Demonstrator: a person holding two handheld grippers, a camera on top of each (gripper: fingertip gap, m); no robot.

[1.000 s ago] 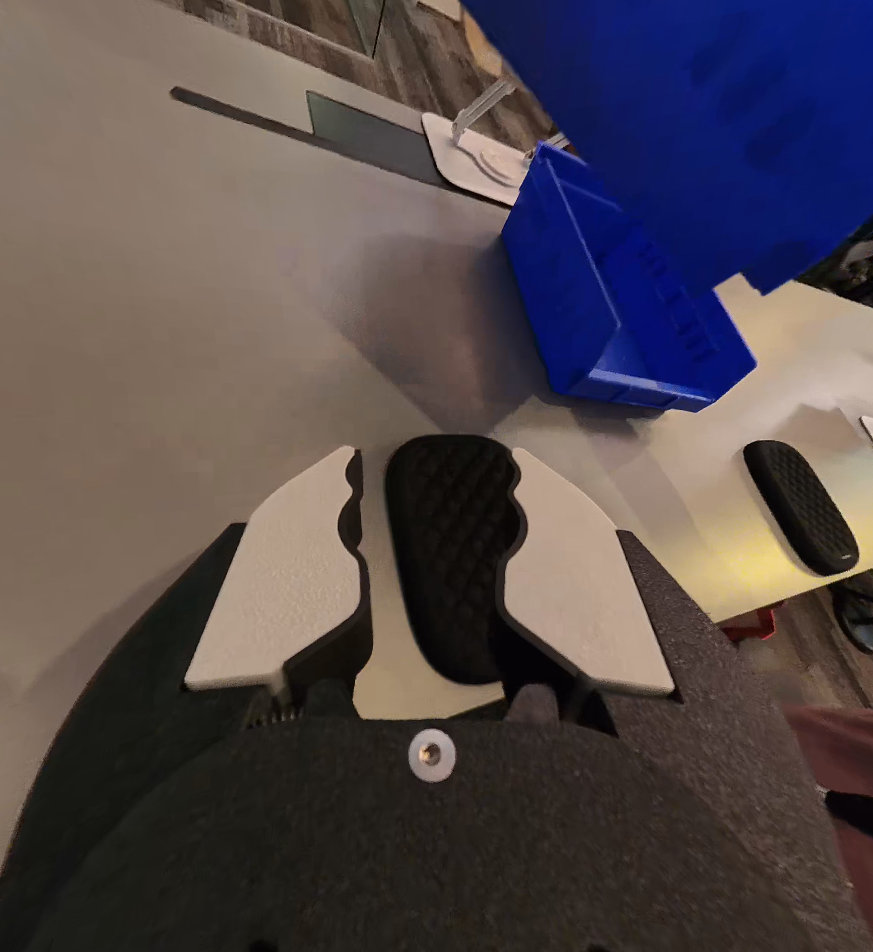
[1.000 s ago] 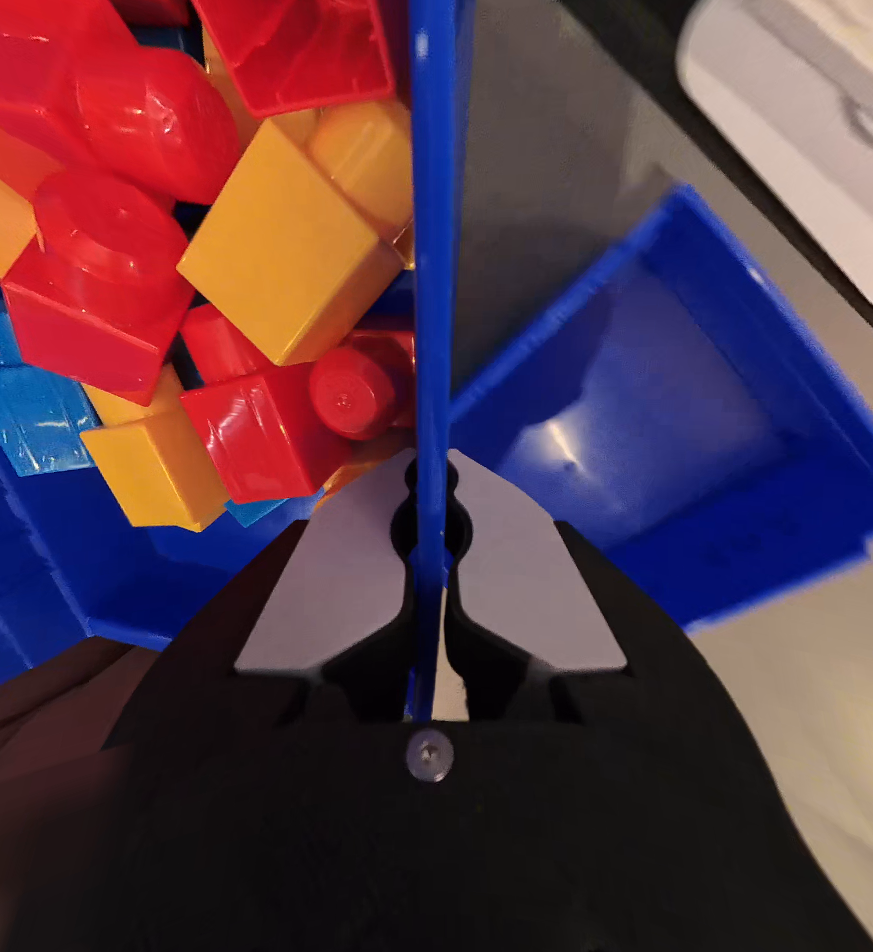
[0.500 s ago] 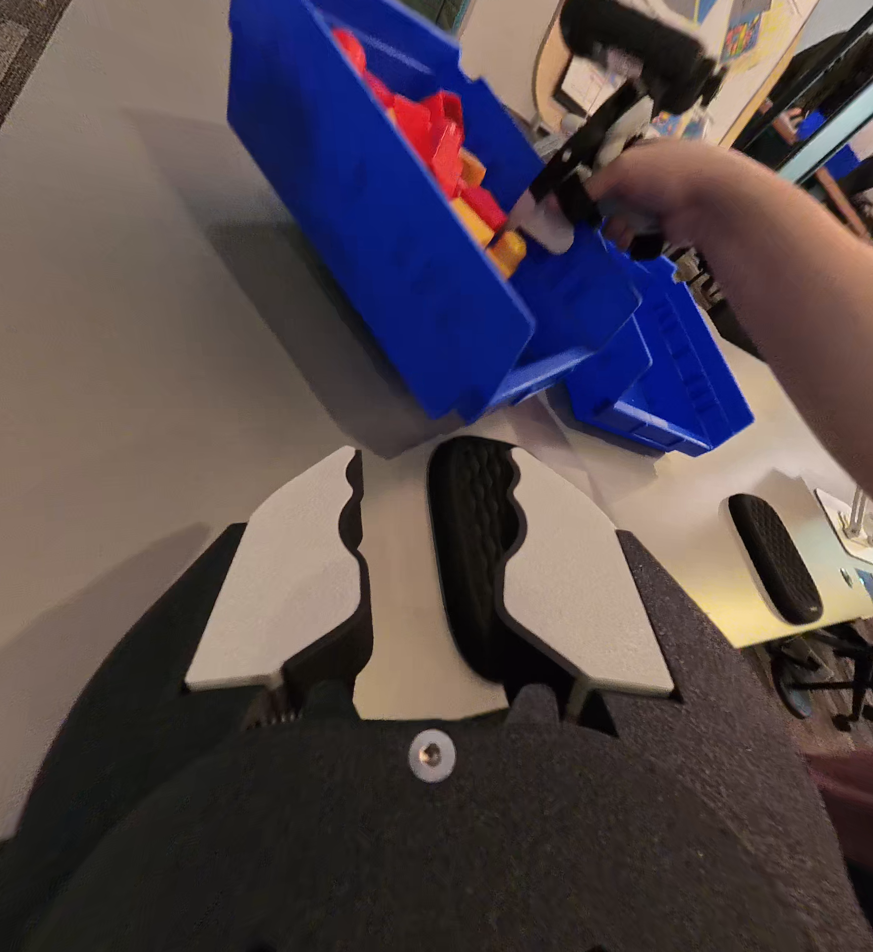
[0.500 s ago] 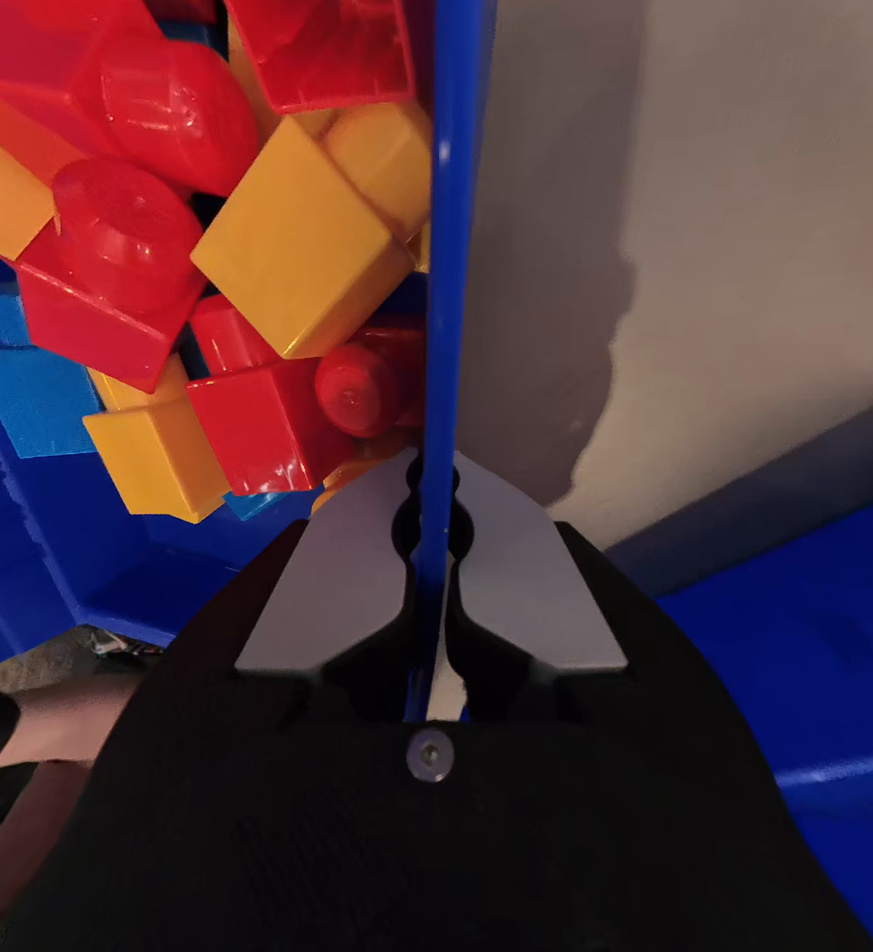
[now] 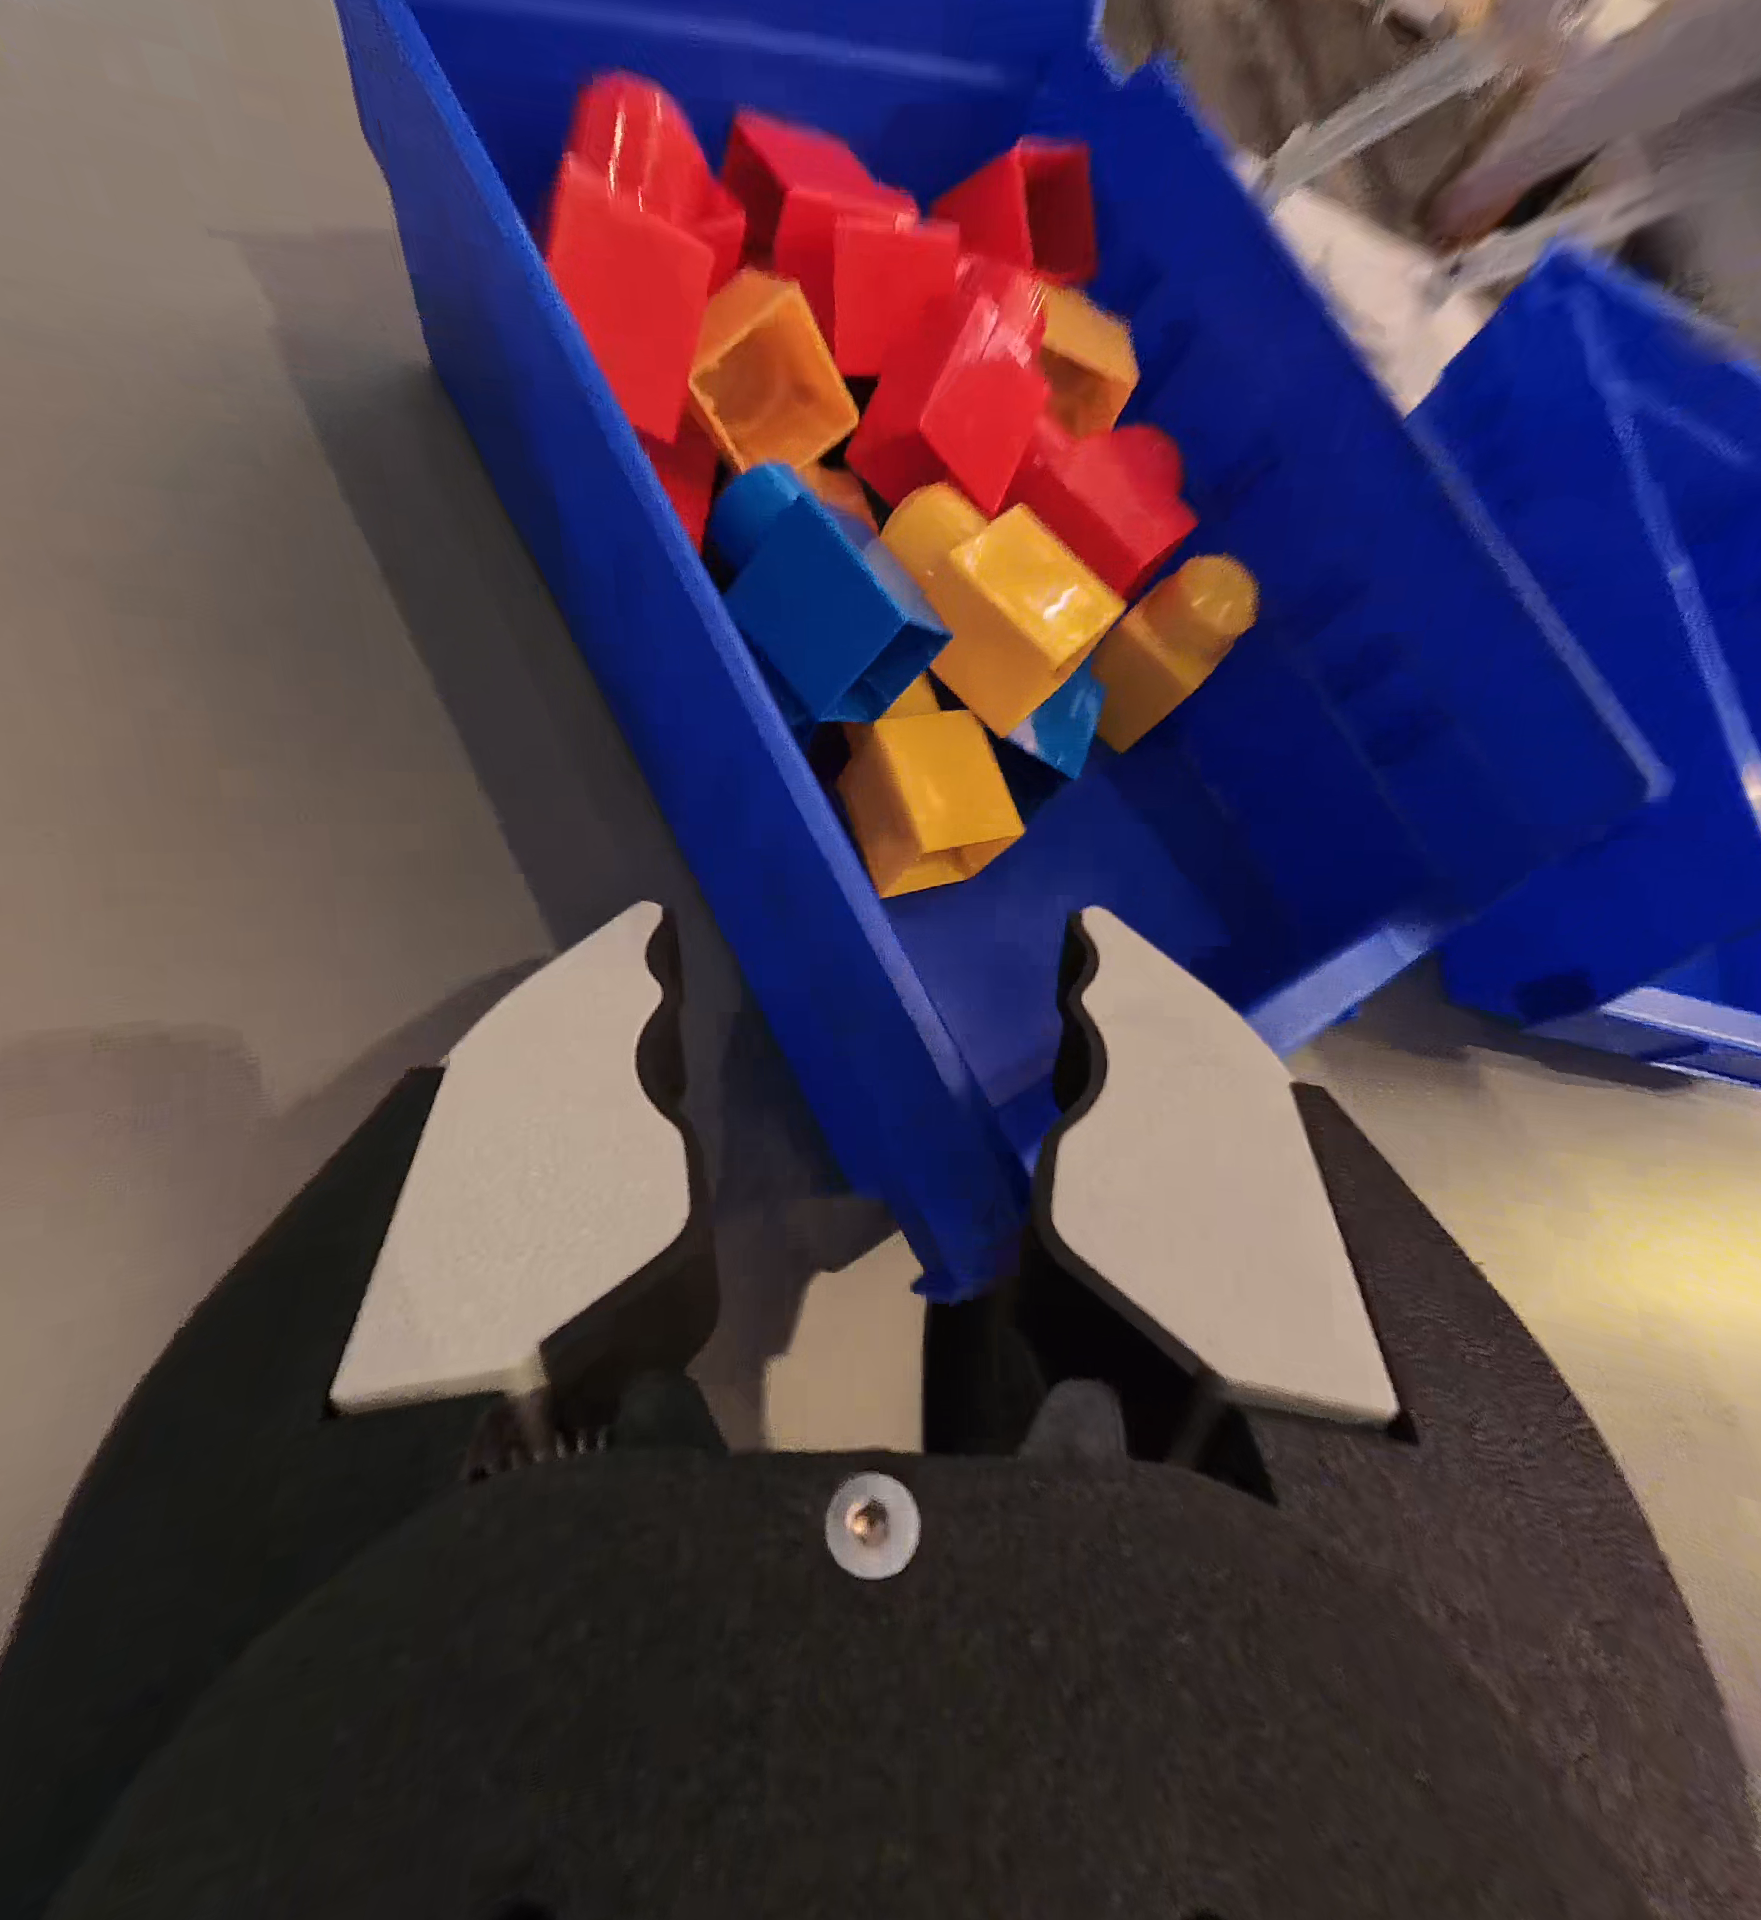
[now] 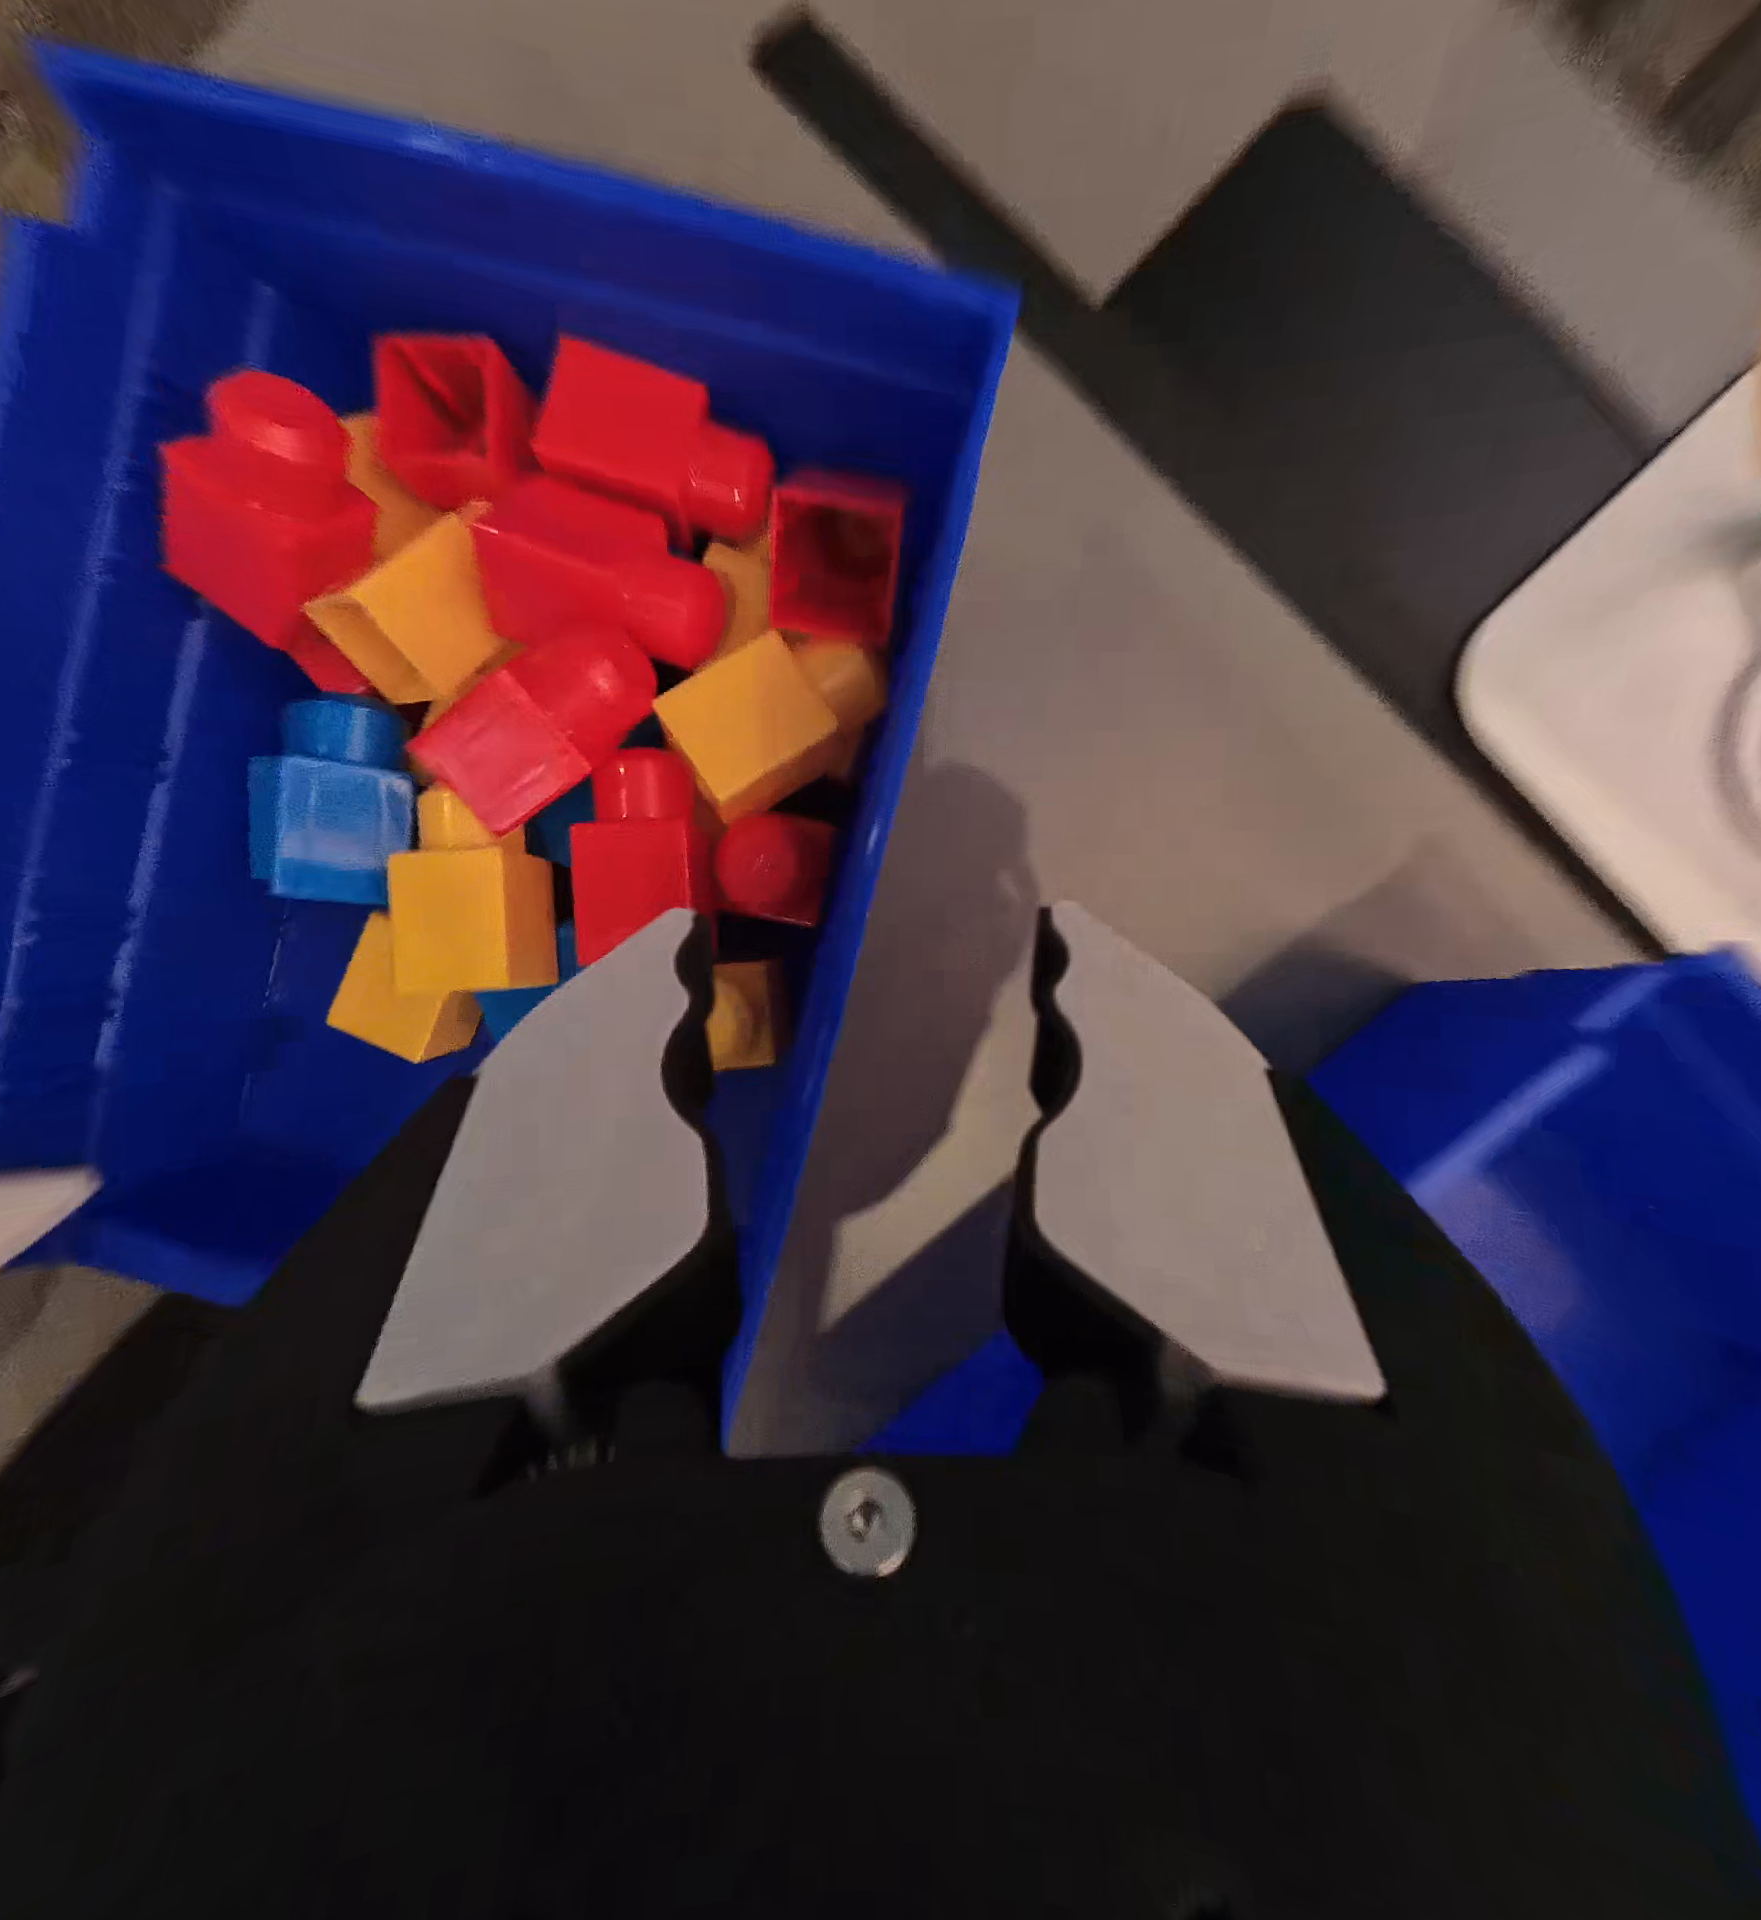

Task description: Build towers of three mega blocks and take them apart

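A blue bin (image 5: 585,540) holds several loose red (image 5: 637,281), yellow (image 5: 1021,613) and blue (image 5: 824,613) mega blocks. My left gripper (image 5: 868,920) is open. The bin's near side wall stands between its pads and the left pad is clear of it. In the right wrist view the same bin (image 6: 76,727) shows with red (image 6: 263,509), yellow (image 6: 471,914) and blue (image 6: 330,821) blocks. My right gripper (image 6: 868,920) is open, with the bin's right wall (image 6: 917,623) standing loose between its pads. Both views are blurred by motion.
A second blue bin (image 5: 1634,623) stands just right of the first, and also shows in the right wrist view (image 6: 1634,1247). A white stand base (image 6: 1686,727) and a dark strip (image 6: 1323,312) lie on the grey table (image 5: 180,727) beyond it.
My right gripper was shut on the bin's wall and carried the bin; its jaws have now opened and let the wall go. My left gripper has opened wider and closed in around the bin's other wall.
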